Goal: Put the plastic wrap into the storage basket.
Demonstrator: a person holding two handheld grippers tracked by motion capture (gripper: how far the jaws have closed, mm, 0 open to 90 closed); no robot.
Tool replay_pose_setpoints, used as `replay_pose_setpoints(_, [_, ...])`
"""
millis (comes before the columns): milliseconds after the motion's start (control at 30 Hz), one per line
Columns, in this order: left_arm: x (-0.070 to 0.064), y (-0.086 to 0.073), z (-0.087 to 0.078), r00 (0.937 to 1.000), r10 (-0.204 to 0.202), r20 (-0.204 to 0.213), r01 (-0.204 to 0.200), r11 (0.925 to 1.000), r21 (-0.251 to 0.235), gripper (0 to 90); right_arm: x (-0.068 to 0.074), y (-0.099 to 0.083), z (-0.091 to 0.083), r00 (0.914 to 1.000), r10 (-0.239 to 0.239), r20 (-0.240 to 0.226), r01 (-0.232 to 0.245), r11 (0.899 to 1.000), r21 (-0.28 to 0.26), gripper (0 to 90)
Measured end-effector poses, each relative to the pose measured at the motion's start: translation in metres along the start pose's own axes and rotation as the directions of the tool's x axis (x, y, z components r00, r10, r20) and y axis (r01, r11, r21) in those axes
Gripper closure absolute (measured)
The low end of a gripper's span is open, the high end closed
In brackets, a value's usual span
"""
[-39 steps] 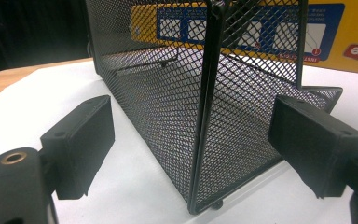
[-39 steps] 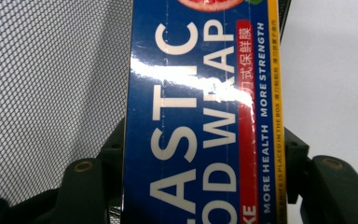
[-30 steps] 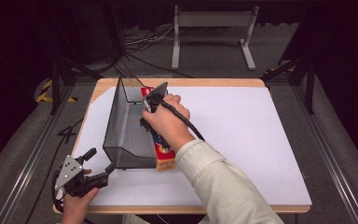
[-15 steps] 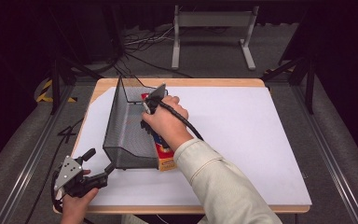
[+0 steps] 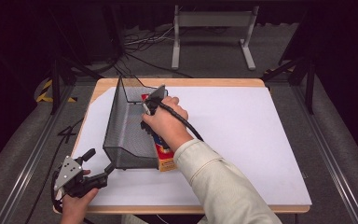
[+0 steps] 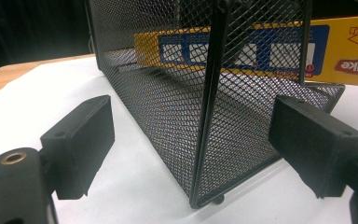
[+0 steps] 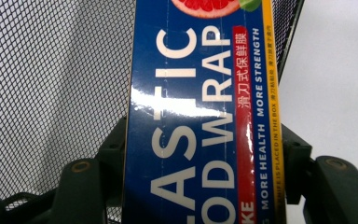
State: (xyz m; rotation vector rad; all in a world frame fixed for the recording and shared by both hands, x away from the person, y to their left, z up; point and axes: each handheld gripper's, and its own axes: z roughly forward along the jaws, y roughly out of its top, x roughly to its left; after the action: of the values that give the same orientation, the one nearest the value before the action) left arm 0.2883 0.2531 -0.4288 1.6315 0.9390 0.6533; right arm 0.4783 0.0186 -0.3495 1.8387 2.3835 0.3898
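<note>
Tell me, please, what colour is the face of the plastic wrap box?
Dark blue with white lettering and a yellow edge, clearest in the right gripper view: plastic wrap box.

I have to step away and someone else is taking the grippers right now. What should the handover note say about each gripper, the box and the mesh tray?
Right gripper: shut on the plastic wrap box, one jaw on each long side, over the black mesh tray.
Left gripper: open, jaws either side of the tray's near corner, not touching it.
Things: the tray sits on the white table, left of centre. The box lies along the tray's right side, its near end sticking out past the tray's low front edge.
Done: box gripped and brought to the tray.
Left, probably: seat the box fully in the tray, release, and steady the tray with the left gripper if it slides.
</note>
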Motion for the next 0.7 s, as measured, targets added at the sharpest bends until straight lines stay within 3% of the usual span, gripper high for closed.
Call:
replay_pose_setpoints(467, [0.0, 0.0, 0.0, 1.0, 0.004, -0.002, -0.004, 1.0, 0.004, 15.3, -0.006, -0.001, -0.012, 0.9975, -0.032, -0.062, 0.026, 0.996, -0.089, 23.3])
replay_pose_setpoints(700, [0.0, 0.0, 0.0, 1.0, 0.003, -0.006, -0.003, 1.0, 0.002, 15.3, -0.011, -0.005, -0.033, 0.9906, -0.078, -0.113, 0.057, 0.983, -0.177, 21.1])
